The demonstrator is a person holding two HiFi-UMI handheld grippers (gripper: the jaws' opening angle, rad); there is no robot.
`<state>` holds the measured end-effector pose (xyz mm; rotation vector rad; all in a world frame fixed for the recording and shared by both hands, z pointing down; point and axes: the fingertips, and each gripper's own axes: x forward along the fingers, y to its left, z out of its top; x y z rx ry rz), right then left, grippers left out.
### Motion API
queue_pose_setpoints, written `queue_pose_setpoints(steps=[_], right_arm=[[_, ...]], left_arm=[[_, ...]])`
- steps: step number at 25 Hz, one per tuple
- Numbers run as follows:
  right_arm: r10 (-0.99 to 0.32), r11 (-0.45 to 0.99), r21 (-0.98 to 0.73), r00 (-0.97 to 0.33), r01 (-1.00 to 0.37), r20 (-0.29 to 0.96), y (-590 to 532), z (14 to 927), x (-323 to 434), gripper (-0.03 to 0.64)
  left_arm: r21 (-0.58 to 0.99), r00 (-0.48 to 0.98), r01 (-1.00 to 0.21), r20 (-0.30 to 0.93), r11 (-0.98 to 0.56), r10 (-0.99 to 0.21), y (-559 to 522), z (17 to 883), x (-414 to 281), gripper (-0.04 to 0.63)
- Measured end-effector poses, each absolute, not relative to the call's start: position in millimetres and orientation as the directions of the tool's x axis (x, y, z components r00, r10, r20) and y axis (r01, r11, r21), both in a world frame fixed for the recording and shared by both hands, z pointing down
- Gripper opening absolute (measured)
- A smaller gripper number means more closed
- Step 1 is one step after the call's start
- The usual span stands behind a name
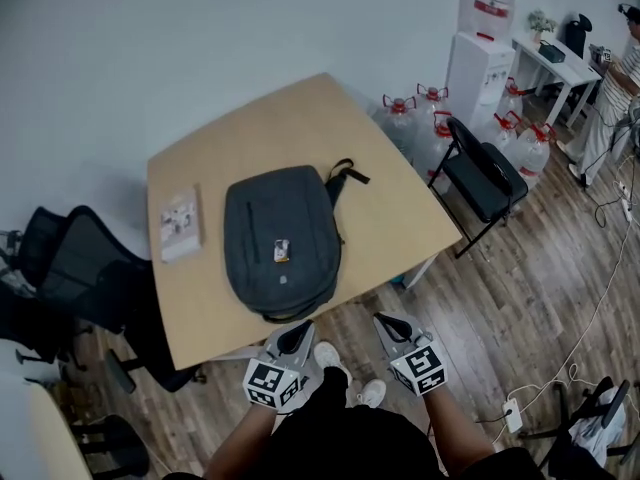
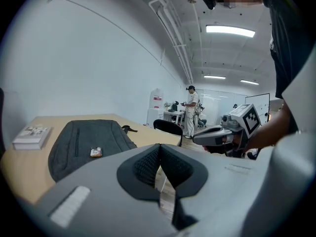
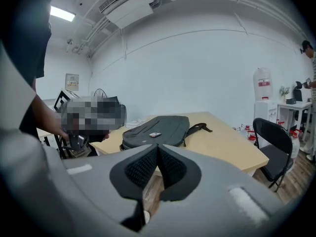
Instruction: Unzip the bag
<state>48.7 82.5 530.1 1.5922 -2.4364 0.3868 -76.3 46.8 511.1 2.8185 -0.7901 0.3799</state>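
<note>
A dark grey backpack (image 1: 282, 240) lies flat on the light wooden table (image 1: 380, 198), straps toward the far side and a small tag on its front. It also shows as the backpack (image 2: 86, 142) and the backpack (image 3: 158, 130) in the two gripper views. My left gripper (image 1: 297, 336) hangs just off the table's near edge, below the bag's bottom end, shut with nothing in it. My right gripper (image 1: 392, 326) sits to its right over the floor, also shut and empty. Neither touches the bag.
A white book (image 1: 180, 224) lies left of the bag. A black folding chair (image 1: 482, 176) stands right of the table, with several water jugs (image 1: 410, 118) behind it. A black office chair (image 1: 70, 268) is at the left. A person (image 1: 612, 98) stands far right.
</note>
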Motion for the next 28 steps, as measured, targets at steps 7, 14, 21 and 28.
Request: queue_pose_setpoints(steps=[7,14,21,28], right_arm=[[-0.831,0.441,-0.073,-0.438,-0.895,0.342,29.1,523.3,34.6,0.003],[-0.805,0.441,-0.08,-0.433,-0.894,0.405,-19.8,539.4,29.8,0.003],[-0.772,0.406,-0.105,-0.402,-0.908,0.493,-51.6,569.5,36.2,0.003],[-0.741,0.45,-0.058,-0.408,-0.891,0.533,-67.8,587.1,45.6,0.003]], left_arm=[[0.123,0.827,-0.534,0.281,-0.836,-0.487,-7.6,507.9,-81.0,0.017],[0.145,0.831,-0.534,0.271,-0.833,-0.486,-60.4,511.0,-90.0,0.017],[0.152,0.835,-0.531,0.262,-0.834,-0.483,-95.4,511.0,-104.1,0.017],[0.163,0.83,-0.532,0.294,-0.831,-0.474,-100.4,523.4,-101.1,0.017]])
